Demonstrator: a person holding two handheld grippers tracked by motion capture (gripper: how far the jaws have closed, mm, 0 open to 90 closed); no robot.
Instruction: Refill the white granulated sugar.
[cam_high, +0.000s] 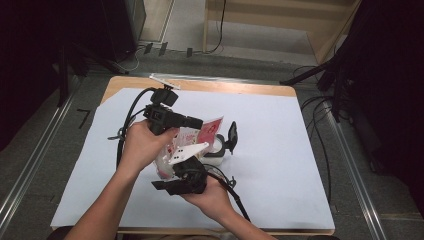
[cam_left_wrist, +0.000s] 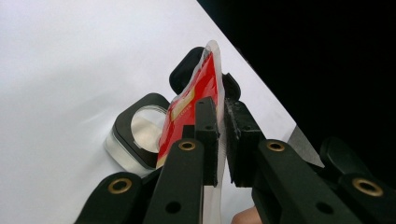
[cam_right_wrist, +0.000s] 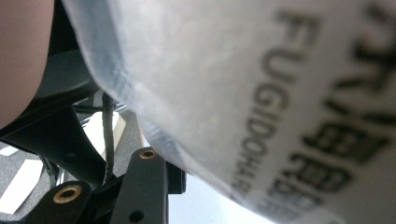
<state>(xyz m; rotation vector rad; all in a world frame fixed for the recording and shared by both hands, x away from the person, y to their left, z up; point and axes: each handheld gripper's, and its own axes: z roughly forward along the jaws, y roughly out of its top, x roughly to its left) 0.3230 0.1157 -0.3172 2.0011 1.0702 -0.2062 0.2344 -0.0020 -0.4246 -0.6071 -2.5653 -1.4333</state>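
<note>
My left tool (cam_left_wrist: 222, 140) is clamped on the sealed edge of one red-and-white plastic pouch (cam_left_wrist: 196, 100), held up above the surface (cam_high: 280, 150). Right tool (cam_high: 172, 186) sits under the pouch's lower end; can't tell if it's gripping. The pouch looks light, floppy and slick, so I'd grip its flat seam, not its belly. One square lidded container (cam_left_wrist: 140, 128) sits below, with one pouch and two tools.
</note>
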